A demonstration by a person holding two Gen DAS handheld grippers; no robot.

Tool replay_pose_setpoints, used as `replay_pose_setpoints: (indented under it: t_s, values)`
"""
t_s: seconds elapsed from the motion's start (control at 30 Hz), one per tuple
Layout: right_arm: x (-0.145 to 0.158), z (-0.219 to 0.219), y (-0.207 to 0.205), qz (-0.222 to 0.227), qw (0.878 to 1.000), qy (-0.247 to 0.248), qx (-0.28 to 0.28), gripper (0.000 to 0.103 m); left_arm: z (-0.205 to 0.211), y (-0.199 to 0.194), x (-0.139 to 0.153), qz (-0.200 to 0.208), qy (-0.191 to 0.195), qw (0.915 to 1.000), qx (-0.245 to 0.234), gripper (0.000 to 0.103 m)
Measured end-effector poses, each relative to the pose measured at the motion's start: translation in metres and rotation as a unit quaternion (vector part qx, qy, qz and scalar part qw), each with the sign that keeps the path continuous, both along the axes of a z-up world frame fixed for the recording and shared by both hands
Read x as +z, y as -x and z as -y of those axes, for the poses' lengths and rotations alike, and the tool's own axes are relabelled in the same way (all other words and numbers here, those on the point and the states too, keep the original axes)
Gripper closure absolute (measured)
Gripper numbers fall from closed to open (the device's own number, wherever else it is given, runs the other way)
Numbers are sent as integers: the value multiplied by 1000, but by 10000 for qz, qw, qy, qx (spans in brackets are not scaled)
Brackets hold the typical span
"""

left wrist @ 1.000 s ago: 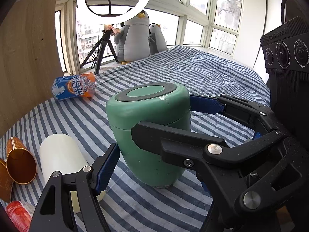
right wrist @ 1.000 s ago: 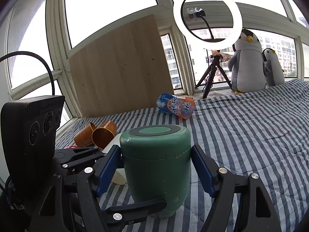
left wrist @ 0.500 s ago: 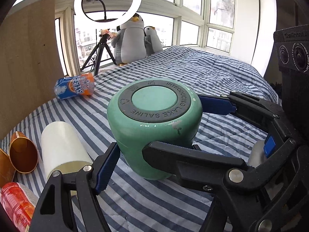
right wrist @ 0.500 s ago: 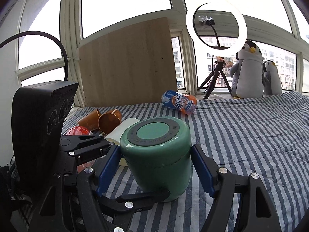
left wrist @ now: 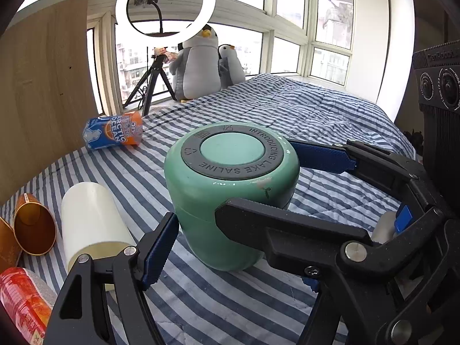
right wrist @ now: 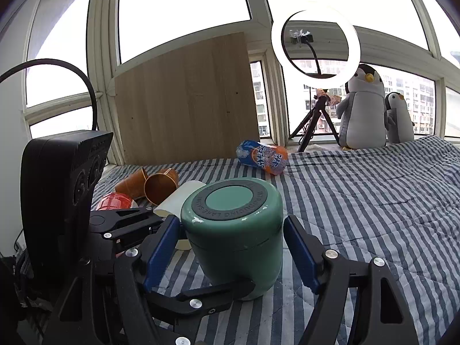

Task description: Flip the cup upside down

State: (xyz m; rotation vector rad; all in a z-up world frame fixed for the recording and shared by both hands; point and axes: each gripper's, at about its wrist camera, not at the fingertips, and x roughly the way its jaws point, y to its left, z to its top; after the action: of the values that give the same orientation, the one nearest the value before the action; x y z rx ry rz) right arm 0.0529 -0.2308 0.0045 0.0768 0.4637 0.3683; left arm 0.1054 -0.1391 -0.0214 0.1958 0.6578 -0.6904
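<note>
Green cup [left wrist: 230,192] stands base-up on the striped bedspread [left wrist: 330,109], with open bedding to its right and far side. Left gripper [right wrist: 184,258] and right gripper [right wrist: 233,247] both sit spread around it, released. White roll [left wrist: 89,218] and copper cups [left wrist: 31,227] crowd its left.

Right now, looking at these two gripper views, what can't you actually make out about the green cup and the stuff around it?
- Green cup: its rim faces the striped blanket, hidden in both views.
- Left gripper: the right gripper's finger crosses in front, so contact is unclear.
- Red bottle: cut off by the left-wrist frame edge.
- White cup: mostly behind the green cup.
</note>
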Motion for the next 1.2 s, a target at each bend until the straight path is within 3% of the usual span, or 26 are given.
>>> replay_pose_setpoints:
  t_s: [0.23,0.5,0.63,0.83,1.03,1.2]
  values:
    - [5,0,8,86,9999,34,-54,29,-14,15,6,54,47,9998,164,17]
    - [18,0,41,455,9985,215,-236,21,-31,73,25,788,95,9961,386,11]
    - [22,1,59,684,9963,274,-436,18,-40,105,38,1295,296,9893,605,3]
    - [27,3,77,882,9937,204,-660,14,-51,139,47,1862,469,9766,968,0]
    - [26,0,83,1001,9922,166,-718,12,-71,142,47,1968,585,9697,1326,0]
    - [24,-5,85,1055,9911,210,-785,12,-98,133,47,2072,742,9574,1869,0]
